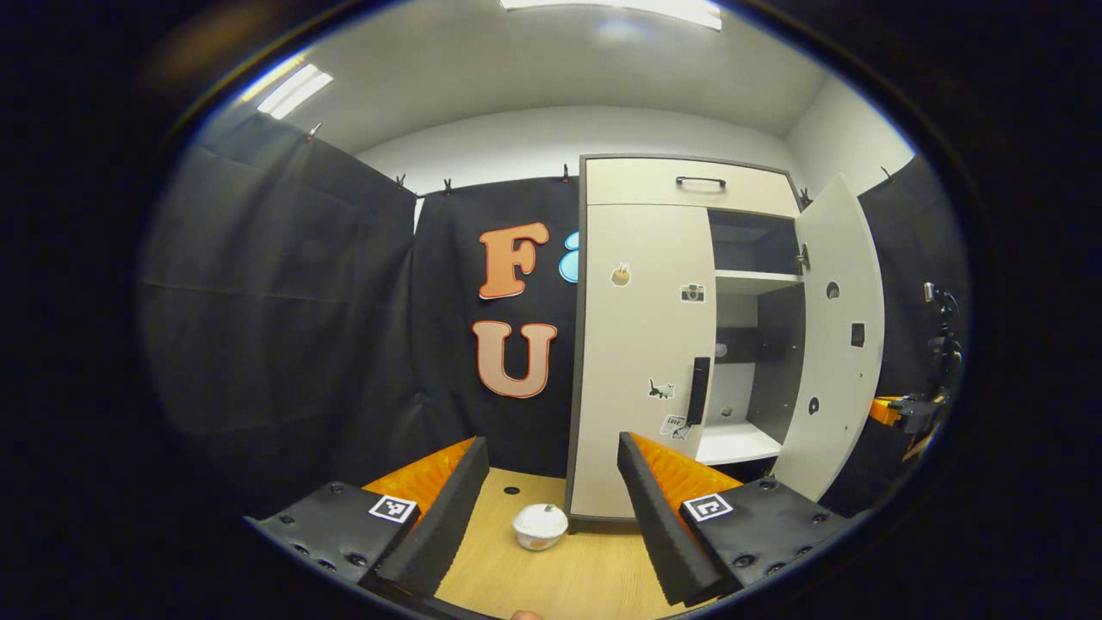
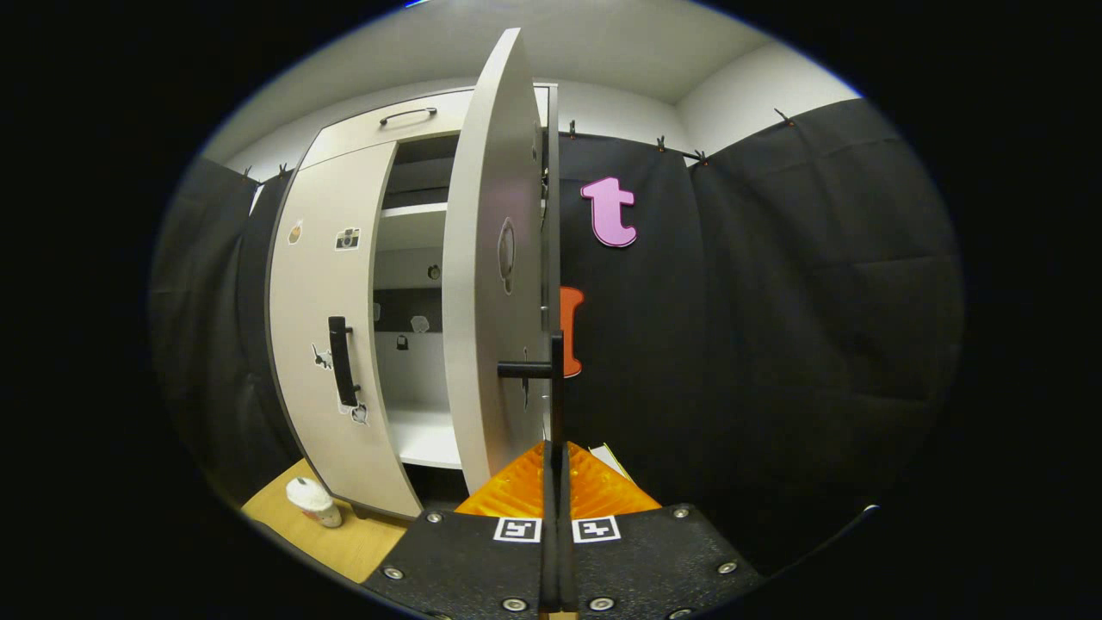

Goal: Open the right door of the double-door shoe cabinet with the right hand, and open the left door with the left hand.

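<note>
The pale shoe cabinet (image 1: 671,185) stands ahead in the left gripper view. Its left door (image 1: 637,344) is closed, with a dark vertical handle (image 1: 698,392) near the inner edge. My left gripper (image 1: 551,443) is open, well short of that door, with nothing between its fingers. The right door (image 1: 839,344) is swung wide, baring the shelves (image 1: 753,280). In the right gripper view that right door (image 2: 482,284) is seen edge-on, and my right gripper (image 2: 555,452) is shut on the door's dark handle bar (image 2: 555,379). The closed left door (image 2: 323,301) and its handle (image 2: 342,360) lie to the left.
A white lidded cup (image 1: 541,525) sits on the wooden floor (image 1: 594,577) in front of the left door, also seen as the cup (image 2: 312,501) in the right gripper view. A drawer with a handle (image 1: 700,182) tops the cabinet. Black cloth walls (image 1: 284,327) close in both sides.
</note>
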Tool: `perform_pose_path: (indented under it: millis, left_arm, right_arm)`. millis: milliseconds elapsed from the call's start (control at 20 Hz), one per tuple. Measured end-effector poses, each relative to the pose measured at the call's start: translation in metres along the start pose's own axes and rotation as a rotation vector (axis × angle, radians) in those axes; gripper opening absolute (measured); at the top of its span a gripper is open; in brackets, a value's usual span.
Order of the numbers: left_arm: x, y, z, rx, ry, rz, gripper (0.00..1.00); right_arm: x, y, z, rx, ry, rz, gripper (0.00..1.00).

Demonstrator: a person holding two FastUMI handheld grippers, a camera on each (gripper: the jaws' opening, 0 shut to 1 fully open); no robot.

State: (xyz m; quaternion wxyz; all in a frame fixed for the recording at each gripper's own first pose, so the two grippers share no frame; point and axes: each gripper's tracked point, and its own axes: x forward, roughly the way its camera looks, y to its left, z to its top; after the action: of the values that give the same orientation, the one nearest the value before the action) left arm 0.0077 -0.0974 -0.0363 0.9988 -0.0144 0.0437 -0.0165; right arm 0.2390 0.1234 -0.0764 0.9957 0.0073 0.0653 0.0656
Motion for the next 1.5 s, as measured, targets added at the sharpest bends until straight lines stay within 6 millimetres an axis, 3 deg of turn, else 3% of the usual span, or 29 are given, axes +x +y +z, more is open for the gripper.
perform_pose_path:
  millis: [50, 250, 400, 450, 650, 1000, 1100, 1150, 1300, 1350, 1400, 1450, 1500]
  left_arm:
    - [0.005, -0.009, -0.001, 0.002, 0.001, -0.007, 0.96]
    - [0.022, -0.04, 0.0, 0.001, 0.005, -0.026, 0.96]
    - [0.036, -0.064, 0.002, -0.005, 0.005, -0.039, 0.98]
    - [0.04, -0.073, 0.001, -0.012, 0.006, -0.047, 0.97]
    - [0.06, -0.104, 0.0, -0.015, 0.003, -0.072, 0.96]
    - [0.114, -0.167, -0.008, -0.02, 0.001, -0.148, 0.96]
    - [0.131, -0.183, -0.01, -0.02, -0.002, -0.166, 0.97]
    - [0.139, -0.192, -0.011, -0.015, -0.007, -0.182, 0.97]
    - [0.168, -0.209, -0.014, 0.005, -0.018, -0.185, 0.96]
    - [0.177, -0.213, -0.016, 0.005, -0.018, -0.182, 0.97]
    - [0.188, -0.218, -0.019, 0.007, -0.012, -0.183, 0.97]
    - [0.198, -0.222, -0.021, 0.014, -0.007, -0.181, 0.97]
    - [0.206, -0.225, -0.025, 0.021, 0.0, -0.182, 0.97]
  right_arm:
    - [0.0, -0.002, 0.0, 0.002, 0.0, 0.0, 0.0]
    - [0.002, -0.016, 0.0, 0.001, 0.005, -0.014, 0.0]
    - [0.002, -0.007, -0.001, 0.037, 0.011, 0.029, 0.0]
    - [0.002, -0.01, -0.001, 0.032, 0.008, 0.031, 0.04]
    - [-0.004, -0.015, 0.009, 0.038, -0.04, 0.028, 0.0]
    - [-0.01, -0.043, 0.016, 0.029, -0.075, -0.018, 0.02]
    - [-0.014, -0.058, 0.013, 0.035, -0.066, -0.038, 0.12]
    - [-0.016, -0.064, 0.012, 0.04, -0.063, -0.046, 0.25]
    - [-0.023, -0.088, 0.004, 0.024, -0.044, -0.067, 0.46]
    - [-0.026, -0.097, 0.002, 0.017, -0.039, -0.08, 0.75]
    - [-0.029, -0.104, 0.003, 0.012, -0.037, -0.088, 0.71]
    - [-0.029, -0.109, 0.001, 0.01, -0.035, -0.095, 0.88]
    - [-0.03, -0.114, -0.001, 0.01, -0.03, -0.1, 0.98]
